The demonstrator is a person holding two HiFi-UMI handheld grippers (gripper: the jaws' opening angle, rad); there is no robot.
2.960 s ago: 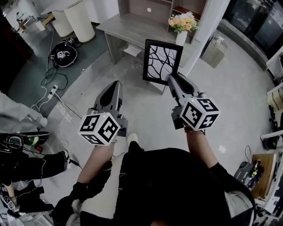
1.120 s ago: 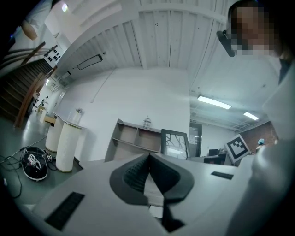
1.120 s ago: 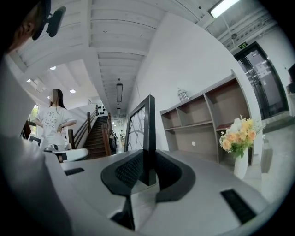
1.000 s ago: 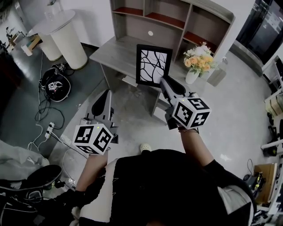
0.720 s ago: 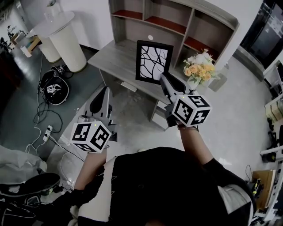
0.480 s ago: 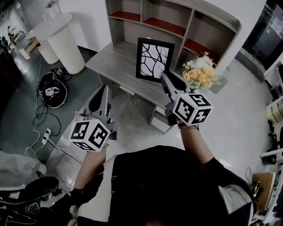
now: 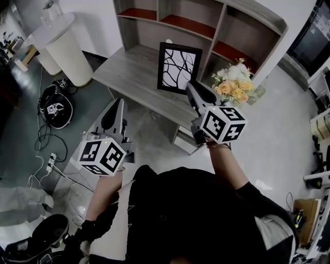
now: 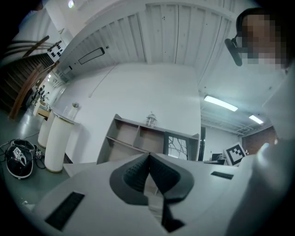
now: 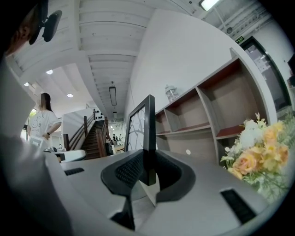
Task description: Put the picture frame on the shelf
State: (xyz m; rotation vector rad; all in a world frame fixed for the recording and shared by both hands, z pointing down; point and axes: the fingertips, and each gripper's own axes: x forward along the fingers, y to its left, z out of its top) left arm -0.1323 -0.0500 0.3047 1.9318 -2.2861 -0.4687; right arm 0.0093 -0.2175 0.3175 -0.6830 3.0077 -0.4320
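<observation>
The right hand-held gripper point(image 7: 189, 88) clamps the picture frame point(image 7: 179, 67) by its lower edge, upright over the table point(image 7: 122, 68); the shelf point(image 7: 220, 26) stands straight ahead, probably near. The left hand-held gripper point(image 7: 116, 105) is closed, empty.

pale glossy floor point(image 7: 289, 129), darker grey floor point(image 7: 20, 77) at left. white wall point(image 7: 98, 20) behind grey wooden desk point(image 7: 124, 72) and shelf unit point(image 7: 258, 13). white cylindrical stand point(image 7: 64, 44) beside.

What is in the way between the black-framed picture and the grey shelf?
Nothing visible. The black-framed picture, clamped in the right claw, faces open grey shelf compartments; the yellow flower bouquet stands off to its right.
</observation>
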